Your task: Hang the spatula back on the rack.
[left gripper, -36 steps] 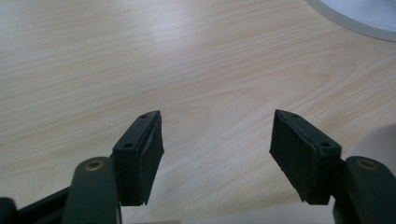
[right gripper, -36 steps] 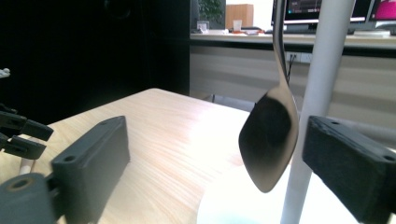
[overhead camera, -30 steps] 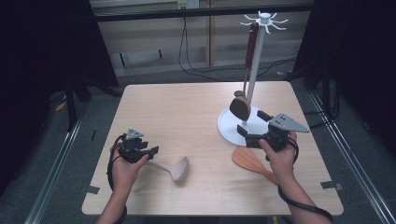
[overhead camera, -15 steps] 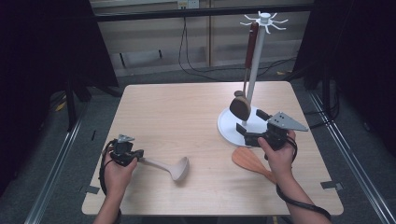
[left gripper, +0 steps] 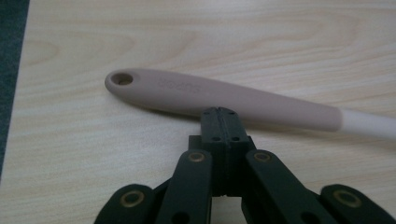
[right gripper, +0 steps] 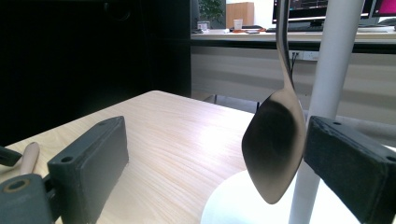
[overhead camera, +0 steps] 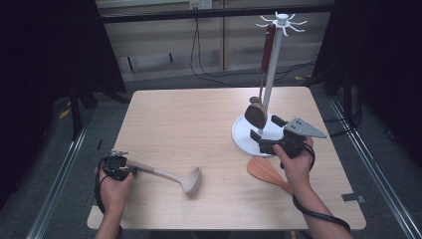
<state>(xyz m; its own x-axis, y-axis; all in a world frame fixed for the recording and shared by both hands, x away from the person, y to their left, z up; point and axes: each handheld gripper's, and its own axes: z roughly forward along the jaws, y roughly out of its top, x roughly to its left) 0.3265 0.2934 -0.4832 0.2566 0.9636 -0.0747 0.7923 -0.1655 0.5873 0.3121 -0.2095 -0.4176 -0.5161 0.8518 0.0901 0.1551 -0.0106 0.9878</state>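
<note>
A ladle with a beige handle lies flat near the table's front left. My left gripper sits at the handle's hole end. Its jaws are shut against each other, with the tips just at the handle's side and nothing between them. My right gripper hovers open over the white base of the utensil stand. In the right gripper view a dark hanging spoon shows beyond the gripper's spread jaws, beside the white pole. A wooden spatula lies under my right hand.
The stand's pole rises at the back right with hook arms on top. The spoon's reddish handle hangs from one hook. The table's left edge runs close to the ladle's end, with dark floor past it.
My left gripper has slid left along the ladle's handle to its end, nearer the table's left edge. The right gripper has barely moved.
</note>
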